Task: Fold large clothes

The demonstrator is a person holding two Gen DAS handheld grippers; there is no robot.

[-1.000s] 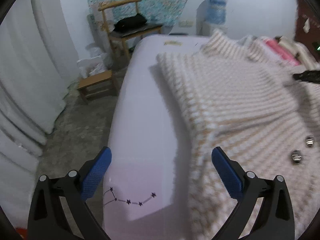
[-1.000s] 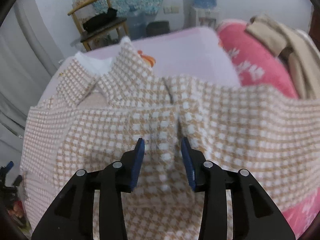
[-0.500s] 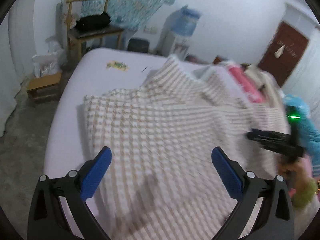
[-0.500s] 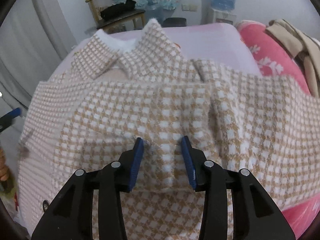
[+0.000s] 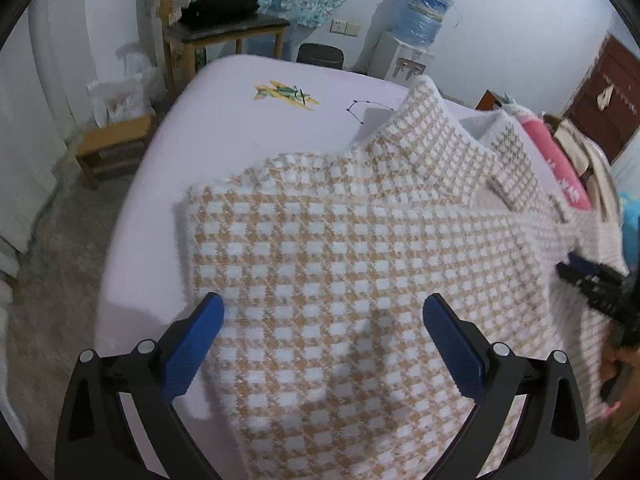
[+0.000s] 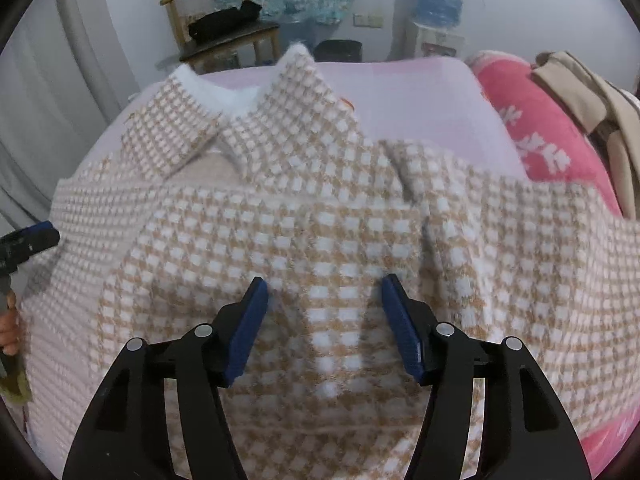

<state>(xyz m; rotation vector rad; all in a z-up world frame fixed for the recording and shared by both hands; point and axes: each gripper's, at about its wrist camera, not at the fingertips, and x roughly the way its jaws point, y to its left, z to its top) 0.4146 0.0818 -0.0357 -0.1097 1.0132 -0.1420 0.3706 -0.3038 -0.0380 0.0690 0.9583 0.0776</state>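
Coat: your fuzzy coat, tan-and-white check, lies spread flat on the bed, its white-lined collar pointing to the far end.
Bed: smooth pale lilac sheet, rounded corner, a small plane print near the far edge.
Left hand-held gripper: your blue ribbed pads stand wide apart over the coat's near left edge, gripping nothing.
Right hand-held gripper: your jaws are parted, a raised fold of fabric between them, pads not pressing it.
Blanket: pink plush with white snowflakes beside the coat.
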